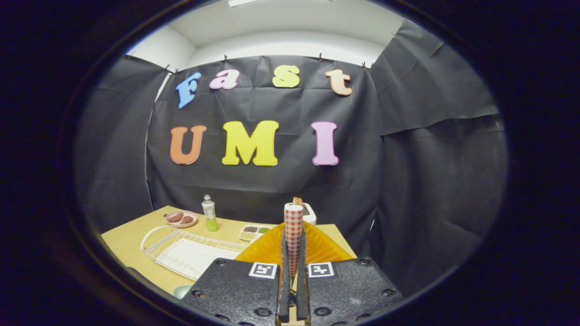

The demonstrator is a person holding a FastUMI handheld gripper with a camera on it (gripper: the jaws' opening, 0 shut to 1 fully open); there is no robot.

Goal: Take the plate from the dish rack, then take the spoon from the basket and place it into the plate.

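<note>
My gripper (293, 253) is shut on the spoon (293, 224), whose red-and-white checked handle sticks up from between the two fingers (284, 271). The bowl of the spoon is hidden. Just beyond the fingers lies the orange ribbed basket (322, 248); the spoon is lifted above it. A white wire dish rack (190, 253) lies on the wooden table (131, 244), ahead and to the left. The pale rim of a plate (181, 290) peeks out low, beside the gripper body's left corner.
At the table's far side stand a pink dish with brown food (181, 218), a small bottle with green liquid (209, 213), a white compartment tray of food (255, 232) and a white box-like object (309, 213) behind the spoon handle. Black cloth walls close in behind and to the right.
</note>
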